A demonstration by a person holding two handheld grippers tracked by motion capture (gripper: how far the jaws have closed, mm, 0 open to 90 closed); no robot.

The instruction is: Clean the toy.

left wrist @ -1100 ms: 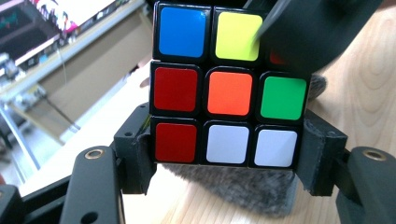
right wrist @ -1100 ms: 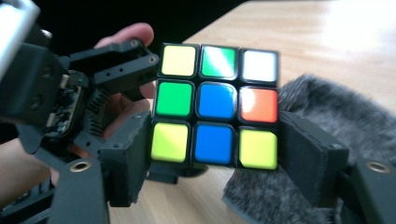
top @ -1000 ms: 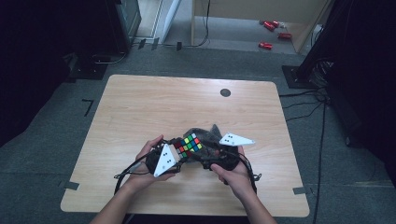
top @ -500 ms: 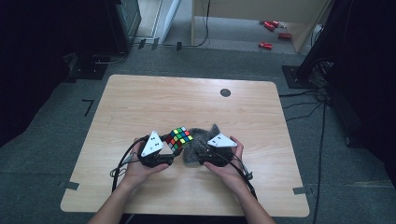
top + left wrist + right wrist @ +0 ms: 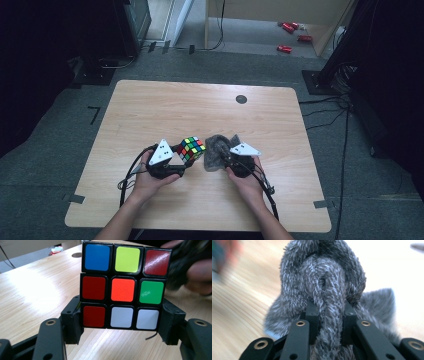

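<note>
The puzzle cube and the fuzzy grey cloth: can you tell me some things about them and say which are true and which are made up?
1. The left gripper holds the puzzle cube between its jaws. True.
2. The middle square facing the left gripper view is blue. False: it is orange; the blue one is top left.
3. The right gripper is shut on the grey cloth. True: its jaws have just been closing, with the cloth pinched between them.
4. The cloth lies at the table's far edge. False: it sits near the person, just right of the cube.
</note>
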